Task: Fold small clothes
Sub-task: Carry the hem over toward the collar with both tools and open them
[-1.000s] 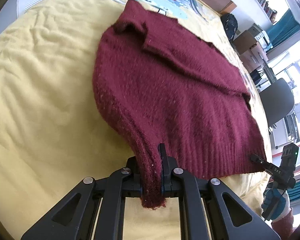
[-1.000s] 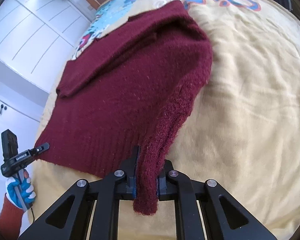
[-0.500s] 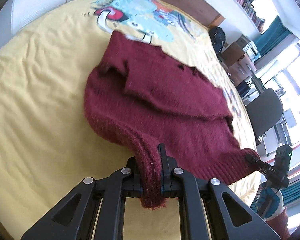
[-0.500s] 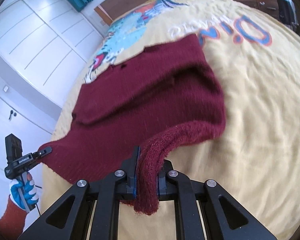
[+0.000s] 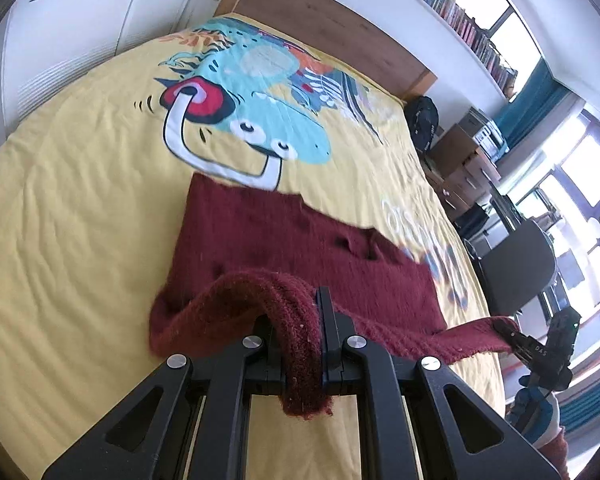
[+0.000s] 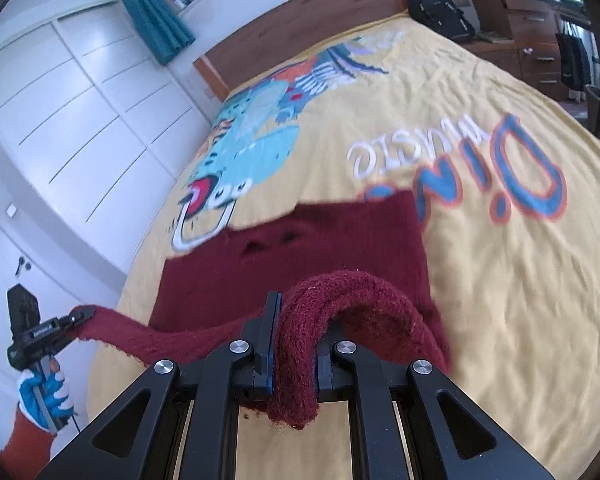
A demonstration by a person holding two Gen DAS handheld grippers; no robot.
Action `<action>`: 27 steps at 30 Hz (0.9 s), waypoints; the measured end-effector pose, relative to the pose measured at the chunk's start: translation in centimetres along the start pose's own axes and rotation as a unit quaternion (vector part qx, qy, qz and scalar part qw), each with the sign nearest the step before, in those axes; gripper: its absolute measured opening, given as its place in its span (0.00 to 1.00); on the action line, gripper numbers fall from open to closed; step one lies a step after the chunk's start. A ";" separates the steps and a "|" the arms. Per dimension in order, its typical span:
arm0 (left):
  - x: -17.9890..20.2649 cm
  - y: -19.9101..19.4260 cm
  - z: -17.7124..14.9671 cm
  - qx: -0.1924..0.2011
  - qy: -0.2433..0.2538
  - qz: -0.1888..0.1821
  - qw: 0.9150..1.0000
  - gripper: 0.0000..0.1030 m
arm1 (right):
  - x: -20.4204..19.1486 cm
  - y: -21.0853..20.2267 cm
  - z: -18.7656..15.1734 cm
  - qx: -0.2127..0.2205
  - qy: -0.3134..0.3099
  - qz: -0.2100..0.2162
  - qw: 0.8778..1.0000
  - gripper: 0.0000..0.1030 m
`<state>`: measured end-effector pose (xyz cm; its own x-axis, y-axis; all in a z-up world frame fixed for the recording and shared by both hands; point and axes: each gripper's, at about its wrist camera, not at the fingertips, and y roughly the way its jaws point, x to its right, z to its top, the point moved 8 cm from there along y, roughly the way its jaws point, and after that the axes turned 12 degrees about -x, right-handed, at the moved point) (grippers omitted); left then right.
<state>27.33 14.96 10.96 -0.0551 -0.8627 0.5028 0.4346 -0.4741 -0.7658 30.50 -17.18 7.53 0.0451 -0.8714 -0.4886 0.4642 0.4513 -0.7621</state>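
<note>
A dark red knitted sweater (image 5: pixel 280 240) lies on the yellow bedspread (image 5: pixel 80 200), its far part flat and its near hem lifted off the bed. My left gripper (image 5: pixel 296 320) is shut on one corner of the hem, and the ribbed edge bulges up over its fingers. In the same view my right gripper (image 5: pixel 514 330) holds the other corner at the right. In the right wrist view my right gripper (image 6: pixel 296 320) is shut on its hem corner of the sweater (image 6: pixel 300 252). There my left gripper (image 6: pixel 76 316), in a gloved hand, pulls the hem taut at the left.
The bedspread (image 6: pixel 520 300) carries a dinosaur print and large letters. A wooden headboard (image 5: pixel 332 20) closes the far end. White wardrobe doors (image 6: pixel 80 120) run along one side. On the other side stand a black backpack (image 5: pixel 422 120), wooden drawers (image 5: pixel 464 160) and a dark chair (image 5: pixel 516 268).
Both grippers have risen and moved toward the headboard with the hem. The near half of the sweater has come off the bed and arches over the far half.
</note>
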 end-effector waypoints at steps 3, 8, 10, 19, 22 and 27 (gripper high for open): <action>-1.2 1.5 1.9 -0.002 -0.008 0.011 1.000 0.08 | 0.5 1.8 2.1 -0.004 0.007 -0.009 1.000 0.11; -3.4 5.2 4.3 -0.018 -0.025 0.032 0.999 0.08 | 1.7 5.9 4.3 -0.022 0.015 -0.029 0.999 0.11; -4.2 6.4 4.9 -0.024 -0.032 0.035 0.999 0.08 | 2.5 7.3 4.7 -0.029 0.026 -0.034 0.999 0.11; -7.0 12.3 6.0 -0.068 -0.050 0.075 0.994 0.10 | 5.1 12.3 5.7 -0.057 0.059 -0.070 0.994 0.16; -8.1 13.4 5.8 -0.083 -0.072 0.071 0.991 0.12 | 5.9 13.3 5.8 -0.061 0.072 -0.075 0.993 0.25; -9.0 13.2 6.2 -0.084 -0.100 0.044 0.991 0.28 | 6.4 13.5 6.5 -0.059 0.071 -0.098 0.991 0.66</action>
<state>39.14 17.56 -1.13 0.1620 -0.8580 0.4874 0.2731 -0.4357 -0.8577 42.83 -17.93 -3.11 -0.1654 -0.9125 -0.3741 0.3451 0.3018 -0.8887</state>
